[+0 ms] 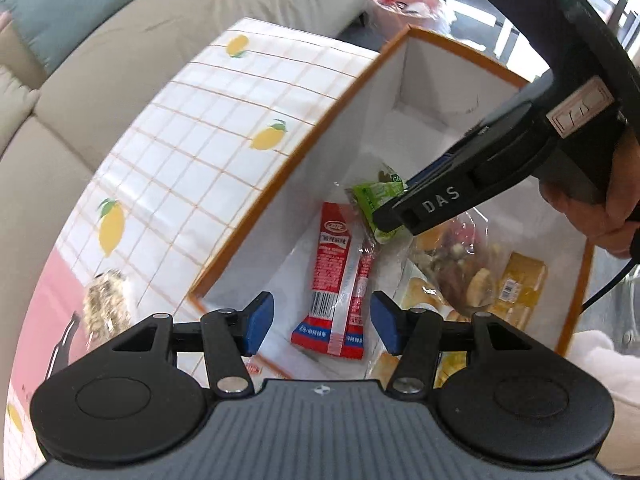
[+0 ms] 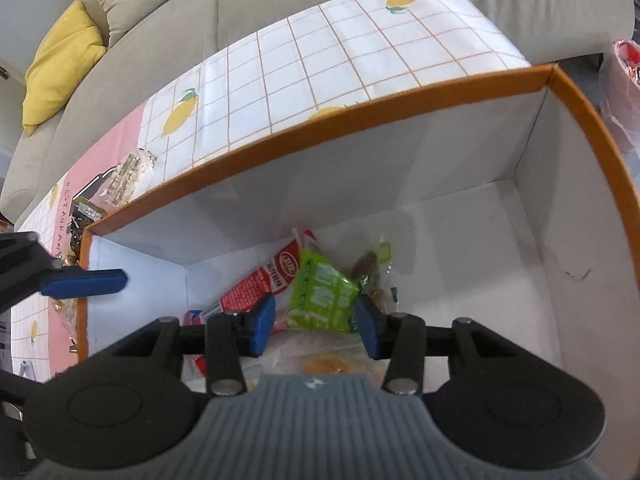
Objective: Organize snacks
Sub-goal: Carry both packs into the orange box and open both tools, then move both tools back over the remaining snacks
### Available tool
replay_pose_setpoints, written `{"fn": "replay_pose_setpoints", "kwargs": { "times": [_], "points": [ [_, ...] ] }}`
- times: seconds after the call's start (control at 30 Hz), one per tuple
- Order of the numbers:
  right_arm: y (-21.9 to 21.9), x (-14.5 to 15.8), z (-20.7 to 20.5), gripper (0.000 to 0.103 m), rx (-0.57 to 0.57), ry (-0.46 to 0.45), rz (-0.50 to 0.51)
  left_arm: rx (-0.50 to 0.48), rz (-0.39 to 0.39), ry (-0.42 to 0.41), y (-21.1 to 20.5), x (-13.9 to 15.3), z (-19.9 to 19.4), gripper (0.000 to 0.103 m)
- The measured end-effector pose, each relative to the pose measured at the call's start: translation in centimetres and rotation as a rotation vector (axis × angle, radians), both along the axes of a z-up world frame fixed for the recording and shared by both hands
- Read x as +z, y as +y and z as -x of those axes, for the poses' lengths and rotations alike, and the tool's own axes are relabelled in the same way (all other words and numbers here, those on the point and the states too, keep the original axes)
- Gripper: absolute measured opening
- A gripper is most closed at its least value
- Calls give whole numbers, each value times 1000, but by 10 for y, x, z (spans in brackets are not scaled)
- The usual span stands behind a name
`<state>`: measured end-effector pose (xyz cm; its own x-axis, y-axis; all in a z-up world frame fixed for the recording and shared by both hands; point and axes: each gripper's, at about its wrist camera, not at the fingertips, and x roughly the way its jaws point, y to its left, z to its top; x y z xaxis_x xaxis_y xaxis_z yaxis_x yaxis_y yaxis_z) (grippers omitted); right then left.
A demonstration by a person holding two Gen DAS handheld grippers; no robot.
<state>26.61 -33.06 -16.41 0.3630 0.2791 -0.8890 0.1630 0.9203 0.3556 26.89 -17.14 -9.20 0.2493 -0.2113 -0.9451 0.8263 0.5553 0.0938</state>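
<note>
Inside the orange-rimmed box [image 2: 400, 92]: green snack packet [image 2: 324, 300] being deposited
Right gripper [image 2: 316, 326] fingers lightly close on packet; left gripper [image 1: 322, 326] fingers apart, empty; next, release beside red packet [image 1: 338, 280]

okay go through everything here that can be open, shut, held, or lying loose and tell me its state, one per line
left gripper: open, empty, above the box.
right gripper: shut on the green packet.
green packet: held, inside the box.
red packet: lying loose on the box floor.
box: open, no lid on it.
clear snack bag: lying in the box.
wrapped snacks: outside, on the tablecloth.
</note>
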Motion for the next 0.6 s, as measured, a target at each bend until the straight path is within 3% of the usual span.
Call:
{"fn": "replay_pose_setpoints", "kwargs": {
  "times": [0.17,0.23,0.37,0.6],
  "points": [
    [7,22,9,44,-4,-23,17,41,28,-27,16,26,11,65],
    [11,34,14,50,-5,-41,28,59,42,-41,21,37,17,65],
    [19,57,30,51,5,-89,60,156,77,-66,41,62,34,65],
    [48,100,66,57,23,-198,102,324,209,-134,85,100,71,65]
  ]
}}
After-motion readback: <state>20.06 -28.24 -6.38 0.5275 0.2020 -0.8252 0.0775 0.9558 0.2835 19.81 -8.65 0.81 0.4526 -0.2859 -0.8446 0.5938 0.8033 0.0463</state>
